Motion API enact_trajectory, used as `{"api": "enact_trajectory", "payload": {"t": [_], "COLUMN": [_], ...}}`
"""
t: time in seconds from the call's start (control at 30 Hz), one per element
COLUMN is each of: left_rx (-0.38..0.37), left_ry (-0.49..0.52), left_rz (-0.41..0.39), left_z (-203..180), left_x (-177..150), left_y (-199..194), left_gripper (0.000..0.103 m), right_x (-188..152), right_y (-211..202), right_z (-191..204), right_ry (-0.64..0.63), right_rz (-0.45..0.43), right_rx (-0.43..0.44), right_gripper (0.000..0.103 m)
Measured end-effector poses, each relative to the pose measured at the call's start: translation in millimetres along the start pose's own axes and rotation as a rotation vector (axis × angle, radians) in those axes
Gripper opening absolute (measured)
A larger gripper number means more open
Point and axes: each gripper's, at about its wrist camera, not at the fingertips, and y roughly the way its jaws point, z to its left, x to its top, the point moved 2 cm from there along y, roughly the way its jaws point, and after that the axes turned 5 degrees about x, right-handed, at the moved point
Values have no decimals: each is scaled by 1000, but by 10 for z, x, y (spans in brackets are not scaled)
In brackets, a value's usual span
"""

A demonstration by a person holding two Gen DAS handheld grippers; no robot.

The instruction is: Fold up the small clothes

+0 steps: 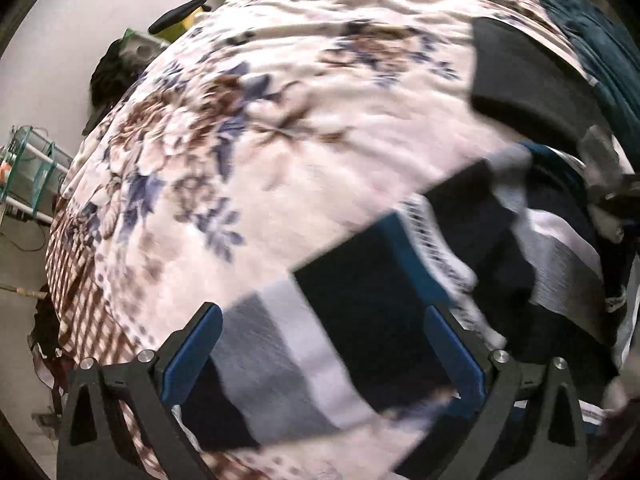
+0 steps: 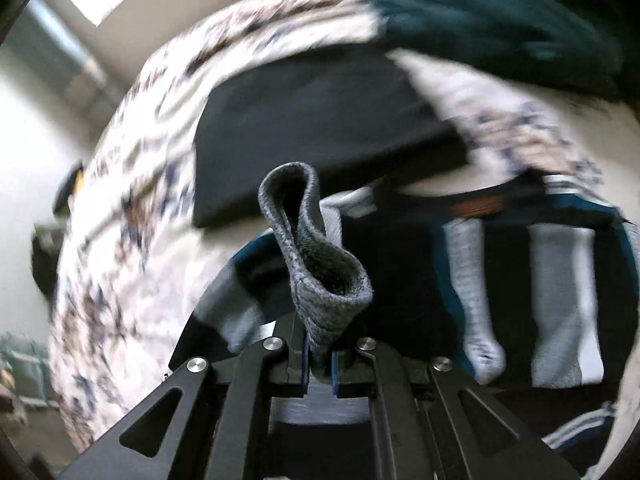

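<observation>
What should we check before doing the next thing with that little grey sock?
1. Right gripper holding the grey sock: ok, jaws shut on its end.
2. Sock clear of other clothes: ok, it sticks up free in front of the fingers.
3. Left gripper free to help: ok, jaws wide open, nothing pinched, striped clothes beneath.
4. Matching sock found: cannot tell, two light socks lie on the dark pile but the picture is blurry.
5. Flat spot to fold on: ok, bare floral bedspread next to the pile.
6. Black folded piece out of the way: cannot tell.
</observation>
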Motion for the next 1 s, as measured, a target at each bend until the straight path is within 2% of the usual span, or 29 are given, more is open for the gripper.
{"api": "enact_trajectory", "payload": {"t": [0.13, 0.17, 0.2, 0.23, 0.27, 0.33, 0.4, 0.5, 0.57, 0.63, 0.7, 0.73, 0.77, 0.8, 0.83, 0.93, 0.97, 1.0], "left_rx": [-12, -19, -30, -48, -69, -113, -192, -306, -368, -376, -368, -365, -370, -374, -361, -349, -348, -348], "left_ry": [-8, -5, 0, 6, 11, 14, 16, 25, 39, 65, 91, 99, 106, 110, 108, 98, 95, 89], "left_rz": [8, 10, 12, 10, 4, 2, 17, 55, 84, 105, 134, 140, 148, 150, 148, 71, 53, 46], "left_z": [191, 189, 179, 148, 106, 16, -137, -474, -721, -984, -1247, -1314, -1401, -1460, -1486, -1452, -1421, -1387], "left_x": [177, 210, 251, 303, 349, 427, 527, 672, 755, 831, 899, 921, 939, 934, 943, 955, 943, 926], "left_y": [117, 126, 128, 127, 112, 91, 92, 121, 162, 252, 398, 438, 488, 513, 531, 423, 371, 334], "left_gripper": [103, 103, 103, 103, 103, 103, 103, 103, 103, 103, 89, 72, 33, 13, 8, 7, 7, 7], "right_x": [-188, -252, -255, -272, -286, -307, -321, -431, -593, -785, -1015, -1110, -1216, -1291, -1355, -1478, -1500, -1520], "right_y": [429, 574, 647, 669, 641, 446, 128, -444, -744, -965, -1067, -1082, -1075, -1060, -1040, -946, -924, -904], "right_z": [476, 568, 604, 582, 501, 228, -122, -825, -1372, -1902, -2389, -2588, -2782, -2954, -3103, -3426, -3496, -3534], "right_ry": [-80, -118, -126, -116, -83, 33, 141, 282, 412, 544, 673, 732, 803, 864, 910, 1036, 1061, 1079], "right_rz": [51, 108, 150, 186, 210, 227, 197, 117, 92, 67, 62, 60, 54, 48, 40, -18, -42, -58], "right_rx": [-25, -41, -43, -25, 36, 168, 230, 164, 80, 26, -22, -22, -11, -2, 16, 83, 101, 95], "right_gripper": [7, 7, 12, 15, 20, 50, 61, 63, 63, 63, 63, 63, 63, 63, 63, 61, 56, 40]}}
